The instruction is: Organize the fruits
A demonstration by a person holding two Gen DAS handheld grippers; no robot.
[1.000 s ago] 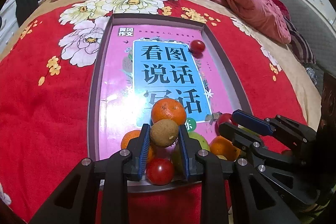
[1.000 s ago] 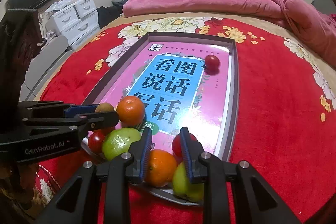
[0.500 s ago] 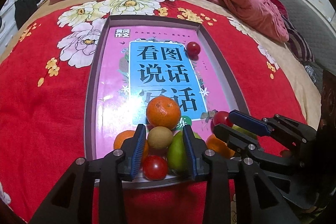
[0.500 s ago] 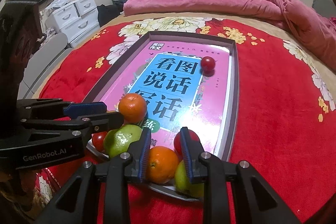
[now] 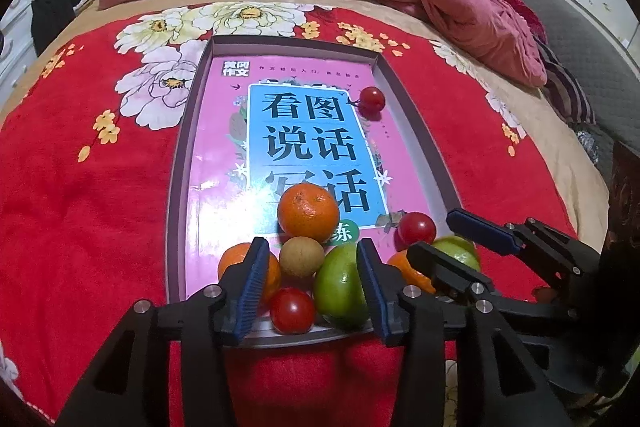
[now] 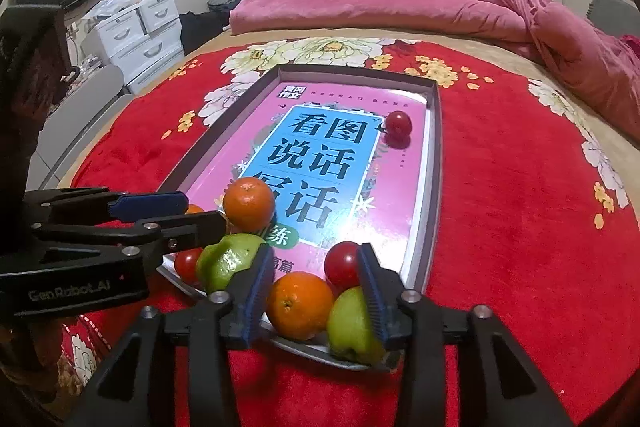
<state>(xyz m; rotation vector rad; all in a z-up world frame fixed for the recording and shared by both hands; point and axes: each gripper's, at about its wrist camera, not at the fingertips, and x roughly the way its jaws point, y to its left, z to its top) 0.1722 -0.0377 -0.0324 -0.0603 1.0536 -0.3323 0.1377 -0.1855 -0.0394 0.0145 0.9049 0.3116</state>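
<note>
Both jaws stand wide and empty: the left gripper [image 5: 310, 283] brackets the kiwi [image 5: 301, 256] at lower centre, the right gripper [image 6: 312, 289] an orange [image 6: 299, 306]. Sorting looks barely begun, most fruit heaped at the tray [image 5: 416, 131] bottom, one tomato [image 5: 372, 99] upper right. A second ago the left gripper clamped the kiwi.

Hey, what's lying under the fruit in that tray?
A pink book with a blue title panel lines the tray. The fruit pile covers its near edge.

Both tongs [image 5: 310, 285] [image 6: 310, 291] agape (side by side)
</note>
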